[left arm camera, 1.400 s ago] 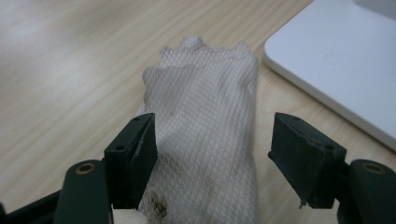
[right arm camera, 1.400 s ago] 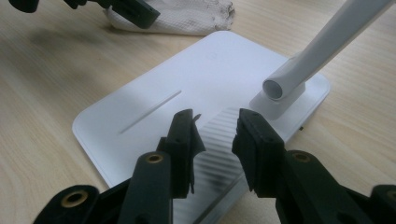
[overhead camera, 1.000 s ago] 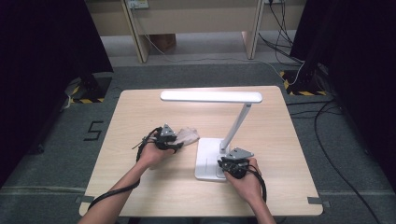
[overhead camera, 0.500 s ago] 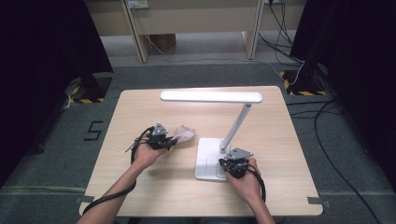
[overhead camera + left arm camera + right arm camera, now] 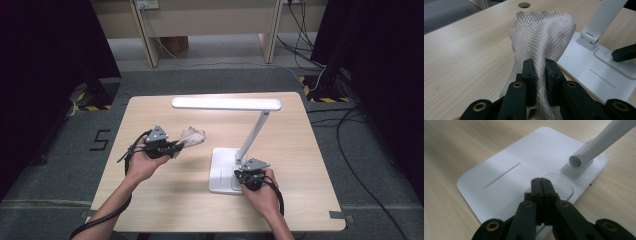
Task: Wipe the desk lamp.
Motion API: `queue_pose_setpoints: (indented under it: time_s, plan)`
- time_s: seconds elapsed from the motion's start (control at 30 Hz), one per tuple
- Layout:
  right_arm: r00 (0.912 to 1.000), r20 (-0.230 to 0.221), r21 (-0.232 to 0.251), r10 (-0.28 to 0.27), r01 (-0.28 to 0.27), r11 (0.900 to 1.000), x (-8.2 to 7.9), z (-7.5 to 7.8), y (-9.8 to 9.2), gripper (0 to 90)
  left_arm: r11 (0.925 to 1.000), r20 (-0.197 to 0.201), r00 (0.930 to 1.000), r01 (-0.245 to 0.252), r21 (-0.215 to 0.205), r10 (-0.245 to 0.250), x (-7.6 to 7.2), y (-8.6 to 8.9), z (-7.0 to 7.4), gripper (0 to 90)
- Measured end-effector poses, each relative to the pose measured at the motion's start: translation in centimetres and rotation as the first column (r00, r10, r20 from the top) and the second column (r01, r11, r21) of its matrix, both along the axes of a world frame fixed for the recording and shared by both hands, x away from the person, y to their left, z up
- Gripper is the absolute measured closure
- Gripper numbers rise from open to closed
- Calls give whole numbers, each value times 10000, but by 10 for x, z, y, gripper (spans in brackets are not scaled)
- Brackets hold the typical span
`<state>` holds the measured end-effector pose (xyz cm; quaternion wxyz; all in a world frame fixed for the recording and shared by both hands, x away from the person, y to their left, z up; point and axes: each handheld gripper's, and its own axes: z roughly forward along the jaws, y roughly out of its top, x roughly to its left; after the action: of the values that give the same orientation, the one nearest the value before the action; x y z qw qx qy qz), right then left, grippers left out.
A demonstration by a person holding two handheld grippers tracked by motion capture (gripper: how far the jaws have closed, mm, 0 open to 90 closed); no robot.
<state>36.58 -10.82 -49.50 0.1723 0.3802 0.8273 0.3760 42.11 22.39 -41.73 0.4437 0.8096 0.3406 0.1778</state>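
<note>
A white mesh cloth hangs bunched above the wooden table. My left gripper is shut on its lower part; its jaws have just been closing with the cloth between them. A white desk lamp stands right of centre, with a flat base, a slanted arm and a long head. My right gripper is shut with nothing between its jaws, its tips over the ribbed pad on the lamp base.
A round cable hole sits in the tabletop beyond the cloth. The lamp head spans the table's far middle. Cables run over the grey floor to the right. Furniture legs stand behind the table.
The left gripper has closed on the cloth and lifted it off the table, moving slightly left. The right gripper has stayed on the lamp base.
</note>
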Motion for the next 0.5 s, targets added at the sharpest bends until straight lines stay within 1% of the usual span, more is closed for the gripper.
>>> queue_pose_setpoints:
  time_s: [0.2,0.37,0.5]
  plan:
    - [10000,33,20,-1,0,10000,0,0,0,900,9993,579,9983,50,-380,-28,-9,6,26,799]
    - [10000,26,27,-1,1,10000,0,0,0,900,9987,918,9958,23,-512,24,-15,15,45,800]
    - [10000,48,29,28,-28,10000,0,0,0,900,9972,1192,9929,63,-749,26,-20,22,60,800]
